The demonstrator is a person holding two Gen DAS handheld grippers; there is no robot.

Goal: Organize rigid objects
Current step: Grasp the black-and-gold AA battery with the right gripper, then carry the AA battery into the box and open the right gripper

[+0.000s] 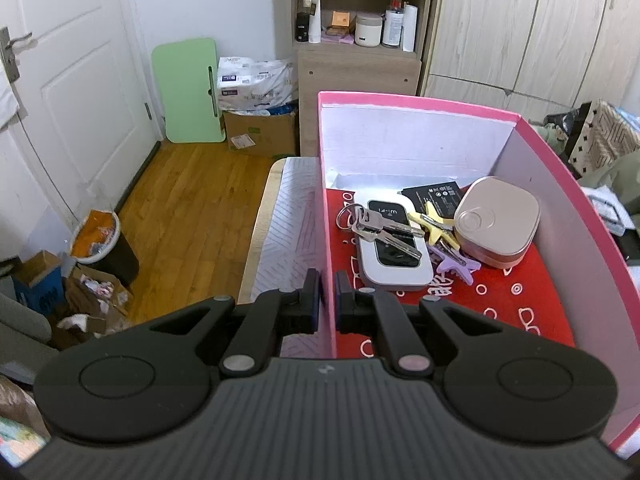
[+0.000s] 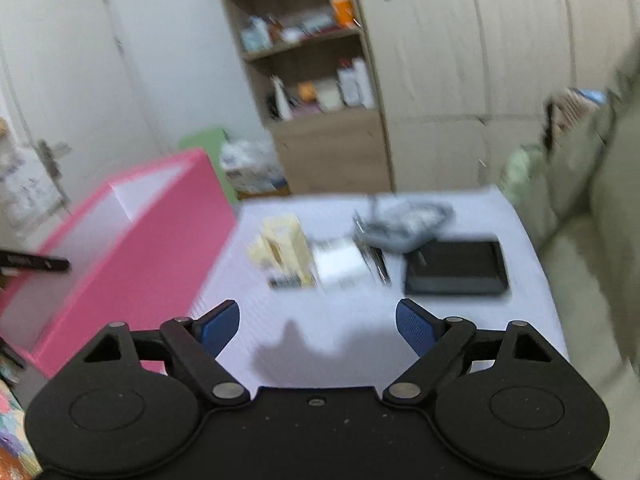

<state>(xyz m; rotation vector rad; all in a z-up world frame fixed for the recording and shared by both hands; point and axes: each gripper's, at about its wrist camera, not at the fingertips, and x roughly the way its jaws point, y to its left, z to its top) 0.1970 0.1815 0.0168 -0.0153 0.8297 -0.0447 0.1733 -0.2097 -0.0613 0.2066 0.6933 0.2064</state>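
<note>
My left gripper [image 1: 328, 300] is shut on the left wall of the pink box [image 1: 420, 100]. Inside the box lie a white wifi device [image 1: 396, 264] with keys [image 1: 376, 226] on it, a rose-gold case [image 1: 498, 222], a yellow star clip [image 1: 434, 220], a purple claw clip [image 1: 456, 260] and a black card [image 1: 434, 192]. My right gripper [image 2: 318, 328] is open and empty above the white table [image 2: 340, 340], right of the pink box [image 2: 160, 240]. Ahead of it, blurred, lie a cream object [image 2: 284, 246], a white block [image 2: 340, 264], a grey item [image 2: 408, 220] and a black case [image 2: 456, 268].
A wooden shelf unit [image 1: 360, 56] and wardrobe doors [image 1: 520, 32] stand behind the table. Left of it are wood floor [image 1: 188, 208], a bin [image 1: 106, 246], cardboard boxes [image 1: 260, 132] and a white door [image 1: 68, 80]. Soft clutter lies to the right [image 1: 600, 136].
</note>
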